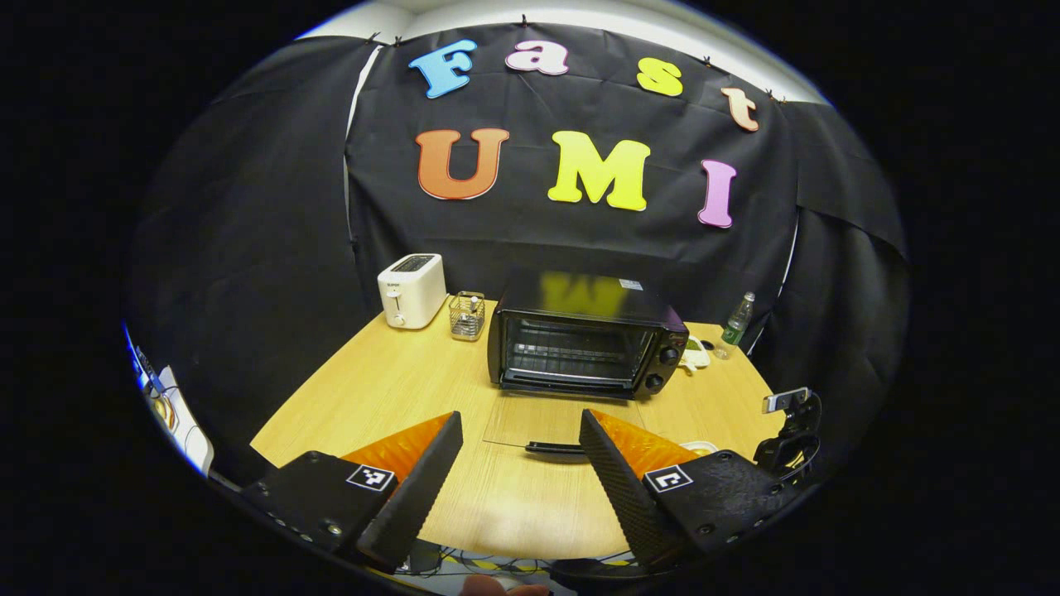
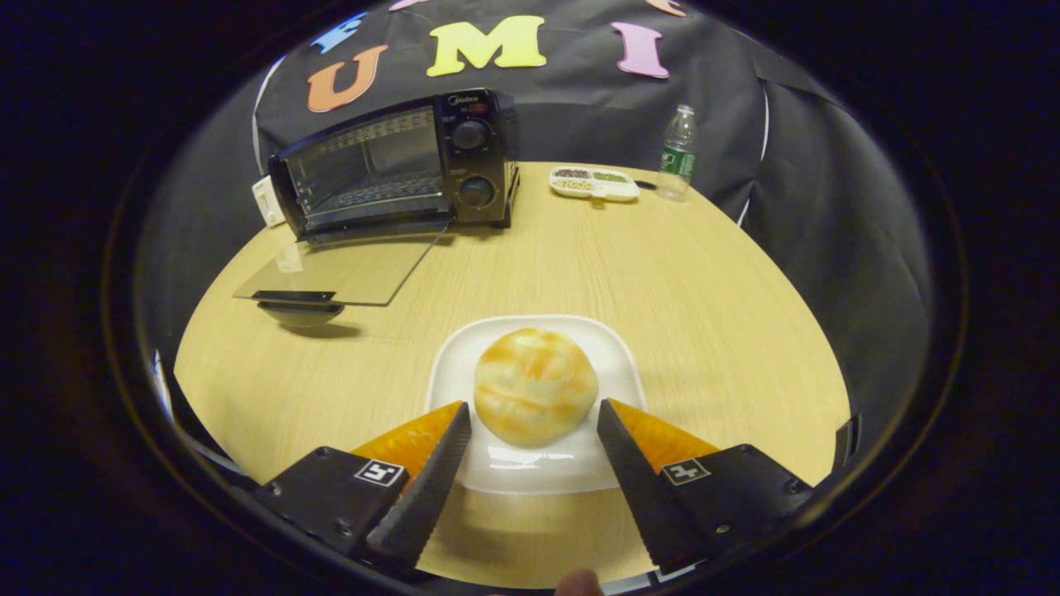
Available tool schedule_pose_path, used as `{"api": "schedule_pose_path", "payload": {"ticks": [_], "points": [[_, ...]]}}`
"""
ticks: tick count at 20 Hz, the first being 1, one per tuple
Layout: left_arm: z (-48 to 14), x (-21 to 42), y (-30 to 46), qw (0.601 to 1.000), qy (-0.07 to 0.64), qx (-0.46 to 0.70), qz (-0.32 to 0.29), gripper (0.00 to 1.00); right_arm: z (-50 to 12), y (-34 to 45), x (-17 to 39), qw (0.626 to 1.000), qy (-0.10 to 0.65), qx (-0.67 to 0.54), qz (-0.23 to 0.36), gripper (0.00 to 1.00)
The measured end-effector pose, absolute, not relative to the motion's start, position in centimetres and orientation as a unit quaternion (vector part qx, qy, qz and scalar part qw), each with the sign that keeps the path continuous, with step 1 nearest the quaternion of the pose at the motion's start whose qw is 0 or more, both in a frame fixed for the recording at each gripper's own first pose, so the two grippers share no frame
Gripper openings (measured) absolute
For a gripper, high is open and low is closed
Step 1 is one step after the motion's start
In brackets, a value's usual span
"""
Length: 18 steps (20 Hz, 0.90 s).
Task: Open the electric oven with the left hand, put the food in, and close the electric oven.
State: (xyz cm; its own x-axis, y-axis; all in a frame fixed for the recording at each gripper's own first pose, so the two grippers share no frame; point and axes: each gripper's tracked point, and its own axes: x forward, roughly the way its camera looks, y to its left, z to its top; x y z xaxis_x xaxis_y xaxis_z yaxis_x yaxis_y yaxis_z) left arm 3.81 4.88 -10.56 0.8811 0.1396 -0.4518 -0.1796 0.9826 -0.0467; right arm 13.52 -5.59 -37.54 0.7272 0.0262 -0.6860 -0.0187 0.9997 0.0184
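In the right gripper view we see the food, a round bun (image 2: 536,385) with a pale, cracked crust streaked golden, sitting in the middle of a glossy white square plate (image 2: 609,348) with rounded corners. The right gripper (image 2: 534,418) hangs just above the plate's near edge, its ridged fingers spread wide to either side of the bun without touching it. The black electric oven (image 1: 586,341) stands at the back of the pale wood-grain table (image 1: 389,389), its glass door (image 1: 538,418) folded down flat and wire racks visible inside. The left gripper (image 1: 520,430) faces the door, spread wide and holding nothing.
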Motion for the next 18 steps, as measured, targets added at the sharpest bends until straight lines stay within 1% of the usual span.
{"api": "schedule_pose_path", "payload": {"ticks": [5, 6, 8, 12, 16, 18], "points": [[-10.7, 3.5, 5.6, 0.967, 0.234, -0.057, 0.089, 0.94, -36.9, -5.7, 13.7, 0.930, 0.366, 0.014, 0.001, 0.75], [-10.6, 3.5, 5.7, 0.967, 0.233, -0.059, 0.090, 0.94, -36.3, -5.5, 13.5, 0.931, 0.365, 0.020, 0.002, 0.70], [-10.6, 3.5, 5.8, 0.967, 0.232, -0.062, 0.089, 0.94, -35.2, -5.3, 13.3, 0.933, 0.358, 0.035, 0.002, 0.64], [-10.5, 3.4, 6.1, 0.967, 0.231, -0.072, 0.084, 0.94, -33.3, -3.8, 12.3, 0.933, 0.353, 0.073, 0.009, 0.57], [-10.3, 3.0, 7.0, 0.968, 0.226, -0.069, 0.082, 0.94, -29.5, 0.0, 11.6, 0.934, 0.333, 0.122, 0.041, 0.53], [-10.2, 2.4, 7.8, 0.968, 0.227, -0.070, 0.086, 0.94, -27.7, 2.0, 12.1, 0.936, 0.319, 0.141, 0.053, 0.53]]}}
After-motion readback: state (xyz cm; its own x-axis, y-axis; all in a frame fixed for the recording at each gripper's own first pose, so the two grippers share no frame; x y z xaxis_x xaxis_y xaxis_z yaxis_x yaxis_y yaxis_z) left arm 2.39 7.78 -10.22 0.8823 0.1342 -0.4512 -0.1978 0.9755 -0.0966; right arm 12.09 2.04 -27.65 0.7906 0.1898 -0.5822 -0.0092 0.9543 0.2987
